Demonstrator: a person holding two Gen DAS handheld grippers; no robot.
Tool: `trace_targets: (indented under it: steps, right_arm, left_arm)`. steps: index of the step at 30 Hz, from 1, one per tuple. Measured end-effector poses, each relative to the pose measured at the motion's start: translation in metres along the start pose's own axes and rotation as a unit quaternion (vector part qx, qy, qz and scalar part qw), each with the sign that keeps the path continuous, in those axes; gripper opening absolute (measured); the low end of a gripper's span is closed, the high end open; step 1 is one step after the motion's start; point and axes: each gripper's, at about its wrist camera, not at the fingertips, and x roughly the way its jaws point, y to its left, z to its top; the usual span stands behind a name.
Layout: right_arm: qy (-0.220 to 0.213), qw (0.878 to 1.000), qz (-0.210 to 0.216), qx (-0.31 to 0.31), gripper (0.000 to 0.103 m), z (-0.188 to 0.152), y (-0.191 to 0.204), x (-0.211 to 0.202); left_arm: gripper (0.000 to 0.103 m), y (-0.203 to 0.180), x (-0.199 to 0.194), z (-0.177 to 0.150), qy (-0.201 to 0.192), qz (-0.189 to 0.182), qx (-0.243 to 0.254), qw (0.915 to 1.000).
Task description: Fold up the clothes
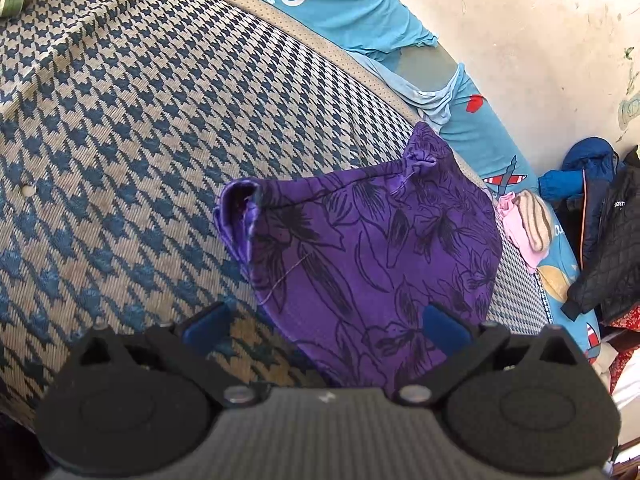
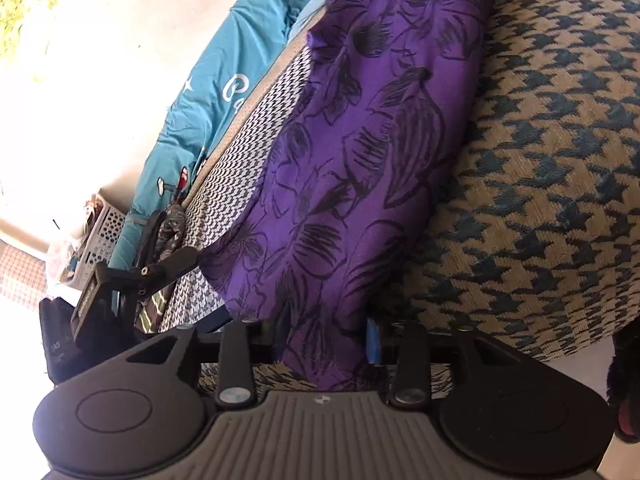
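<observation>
L tool (image 1: 326, 326) spread wide, R tool (image 2: 320, 338) (only R view) pinching purple garment (image 2: 360, 140).

Houndstooth mattress (image 1: 120, 128), blue cartoon sheet (image 1: 344, 12) along wall, quilted black jacket (image 1: 612, 248), perforated basket (image 2: 105, 236).

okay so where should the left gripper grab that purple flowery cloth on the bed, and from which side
Probably the near hem of the purple floral garment, where it reaches in between the open jaws of the left gripper. Come in low from the near edge of the houndstooth mattress; that edge lies flat and thin, while the far corners are bunched and knotted.
</observation>
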Motion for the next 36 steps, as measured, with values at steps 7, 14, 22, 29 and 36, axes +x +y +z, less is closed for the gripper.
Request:
trace_targets:
  steps: [7,14,22,29,36]
  right_arm:
    - [-0.030,0.999,0.017,-0.012,0.012,0.005,0.005,-0.009]
    - [-0.077,0.994,0.073,-0.006,0.011,0.014,0.013,-0.024]
    - [-0.099,0.989,0.105,0.023,0.011,0.021,0.014,-0.029]
    - [-0.109,0.986,0.123,0.042,0.011,0.023,0.012,-0.033]
    - [-0.114,0.984,0.126,0.057,0.011,0.025,0.008,-0.036]
  left_arm:
    - [0.103,0.000,-0.001,-0.001,0.002,-0.010,-0.006,0.9999]
    - [0.103,0.005,0.004,-0.005,0.021,-0.059,-0.040,0.9972]
    - [0.103,0.008,0.016,-0.012,0.045,-0.109,-0.082,0.9896]
    - [0.103,0.000,0.036,-0.012,0.045,-0.129,-0.105,0.9851]
    - [0.103,-0.003,0.049,-0.004,0.018,-0.133,-0.136,0.9815]
